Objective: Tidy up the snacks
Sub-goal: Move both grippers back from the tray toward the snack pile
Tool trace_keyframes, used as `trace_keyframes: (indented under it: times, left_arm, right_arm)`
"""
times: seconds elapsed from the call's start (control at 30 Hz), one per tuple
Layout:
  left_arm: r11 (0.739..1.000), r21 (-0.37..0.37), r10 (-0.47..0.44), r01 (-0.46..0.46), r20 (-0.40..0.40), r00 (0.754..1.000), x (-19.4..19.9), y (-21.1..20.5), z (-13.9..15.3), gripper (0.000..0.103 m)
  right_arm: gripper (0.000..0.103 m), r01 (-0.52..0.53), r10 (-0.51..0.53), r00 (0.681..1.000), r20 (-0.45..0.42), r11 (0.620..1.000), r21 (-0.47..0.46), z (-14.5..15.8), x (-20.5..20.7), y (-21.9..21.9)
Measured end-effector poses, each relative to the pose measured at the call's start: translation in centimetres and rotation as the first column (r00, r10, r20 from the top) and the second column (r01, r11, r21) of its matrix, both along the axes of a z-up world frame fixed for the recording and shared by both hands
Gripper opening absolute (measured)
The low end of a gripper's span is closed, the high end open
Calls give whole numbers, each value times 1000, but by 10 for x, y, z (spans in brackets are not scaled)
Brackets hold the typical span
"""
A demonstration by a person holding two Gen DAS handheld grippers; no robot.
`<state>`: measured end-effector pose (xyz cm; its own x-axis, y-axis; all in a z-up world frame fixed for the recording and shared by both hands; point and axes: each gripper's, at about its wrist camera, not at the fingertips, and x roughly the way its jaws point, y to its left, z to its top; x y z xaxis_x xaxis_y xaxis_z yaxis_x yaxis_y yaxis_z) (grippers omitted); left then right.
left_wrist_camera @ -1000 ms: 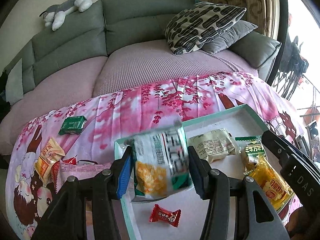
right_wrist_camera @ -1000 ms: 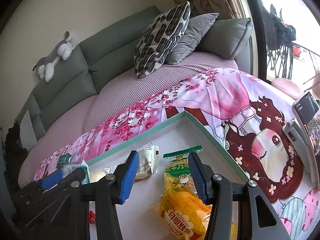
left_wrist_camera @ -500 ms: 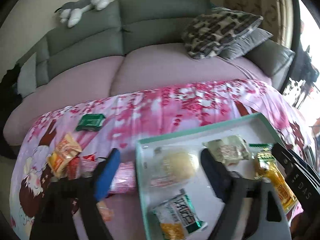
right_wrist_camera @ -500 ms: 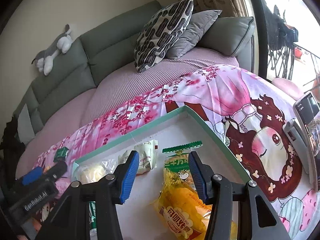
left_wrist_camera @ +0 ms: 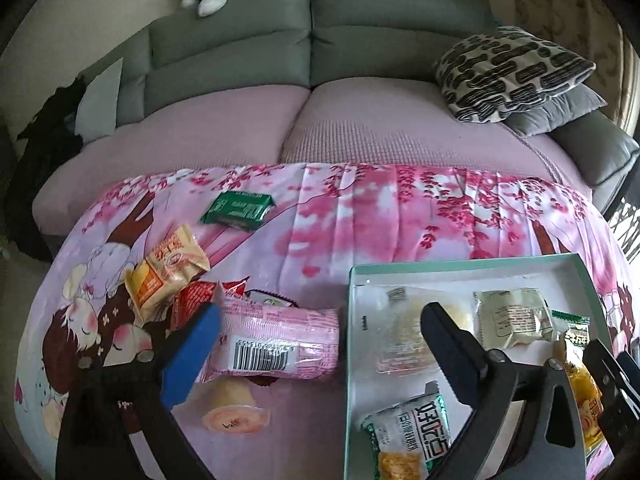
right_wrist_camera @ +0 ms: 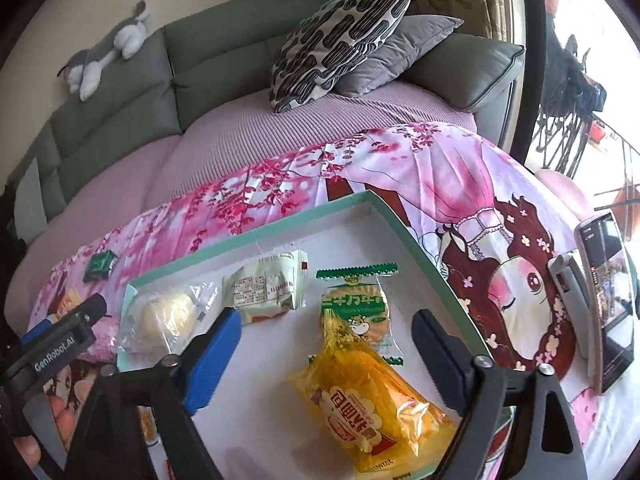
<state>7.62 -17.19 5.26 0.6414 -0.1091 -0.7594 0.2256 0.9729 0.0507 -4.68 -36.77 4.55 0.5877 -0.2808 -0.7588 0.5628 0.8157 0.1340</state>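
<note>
A teal-rimmed white tray (left_wrist_camera: 349, 320) lies on the pink cloth. It holds a green-white packet (left_wrist_camera: 412, 432), a clear bun packet (left_wrist_camera: 400, 328), a pale wrapper (right_wrist_camera: 264, 284), a green-topped biscuit packet (right_wrist_camera: 356, 308) and a yellow packet (right_wrist_camera: 372, 400). My left gripper (left_wrist_camera: 320, 340) hangs over the tray's left edge with its jaws opening. A long pink packet (left_wrist_camera: 280, 344) lies under them, not pressed. My right gripper (right_wrist_camera: 328, 356) is over the tray, its jaws opening. The yellow packet lies between them, untouched.
Left of the tray lie a green packet (left_wrist_camera: 238, 208), an orange-cream packet (left_wrist_camera: 168, 272), a red packet (left_wrist_camera: 196, 296) and a peach jelly cup (left_wrist_camera: 232, 412). A phone (right_wrist_camera: 604, 292) stands on the cloth at the right. A grey sofa (left_wrist_camera: 240, 52) with cushions is behind.
The left gripper let go of the green-white packet, which now lies in the tray, and swung left over the pink packet. The right gripper's jaws spread wide above the yellow packet.
</note>
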Motion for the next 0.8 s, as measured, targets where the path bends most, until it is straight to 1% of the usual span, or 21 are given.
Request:
trace_keyframes:
  times: [0.03,0.07,0.17,0.3,0.47,0.7,0.8]
  left_arm:
    - [1000,-4,8,-9,-5,1000,1,2,-2,103]
    - [1000,-6,13,-13,-7,1000,2,3,-3,103]
    - [999,-11,31,-31,-11,999,4,5,-6,103]
    - [999,-30,44,-44,-17,999,5,8,-8,103]
    - [999,-41,29,-30,-34,999,5,7,-9,103]
    - [1000,-24,-11,10,-56,998,-1,3,-8,103]
    - [1000,-17,4,-5,-61,998,-3,6,-5,103]
  right_arm:
    - [102,-2,2,1000,-5,1000,-6,0,0,1]
    - [103,-3,3,1000,-4,1000,-11,1,0,1]
    - [103,-3,3,1000,3,1000,-6,3,-1,2]
    - [103,5,-5,1000,-10,1000,-8,2,-1,1]
    - [103,13,-13,1000,-26,1000,0,-1,-1,-1]
    - [103,14,-14,998,-60,1000,-2,-1,-2,1]
    - [103,23,-23,998,-66,1000,7,0,-2,2]
